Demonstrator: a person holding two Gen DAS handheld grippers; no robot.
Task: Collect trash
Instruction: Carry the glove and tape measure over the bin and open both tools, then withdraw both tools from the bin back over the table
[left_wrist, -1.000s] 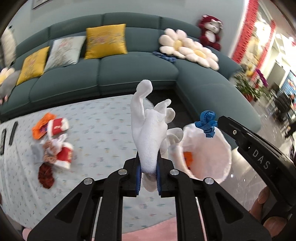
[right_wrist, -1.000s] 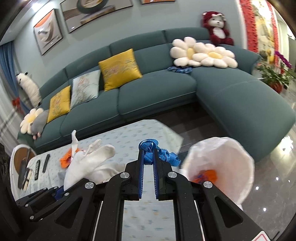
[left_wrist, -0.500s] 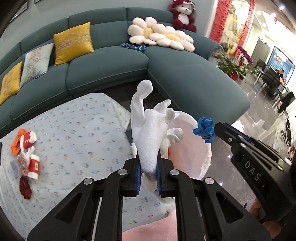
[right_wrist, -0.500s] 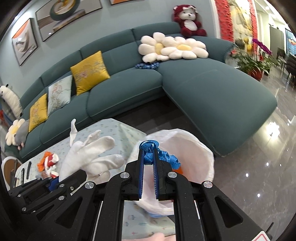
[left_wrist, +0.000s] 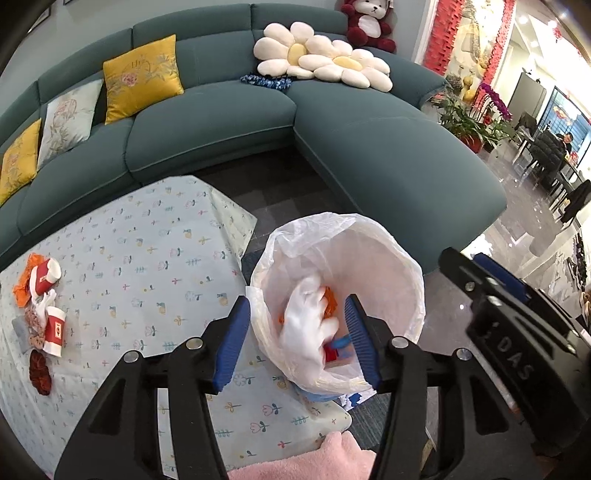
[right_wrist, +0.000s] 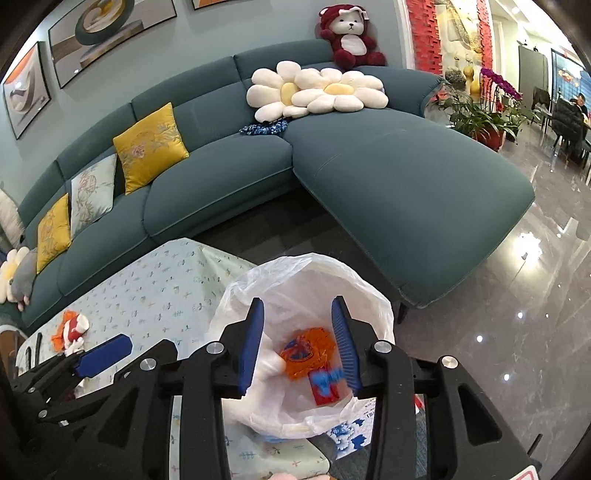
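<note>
Jaws of both grippers have just been opening and stand apart over the bin, nothing pressed between them. Between the left gripper's (left_wrist: 299, 343) pads a white glove (left_wrist: 306, 321) is blurred, seemingly dropping into the white liner of the bin (left_wrist: 402, 269); in the right gripper's (right_wrist: 297, 347) view the blue scrap (right_wrist: 327, 380) lies blurred on a red packet beside orange wrappers (right_wrist: 310, 350) at the bottom. So this pair of pieces looks delivered.

Farther off, on the flowered cloth of the table (left_wrist: 147, 266), more trash (left_wrist: 42, 314) remains: red-and-white paper cups, an orange wrapper, crumpled bits and a dark red clump. By my reckoning the job is partly done, with that pile left to fetch.

Beyond stands the teal sofa (left_wrist: 229, 118). Readable writing: "DAS" on the right gripper's body in the left view; the cups' printing is too small to read.
</note>
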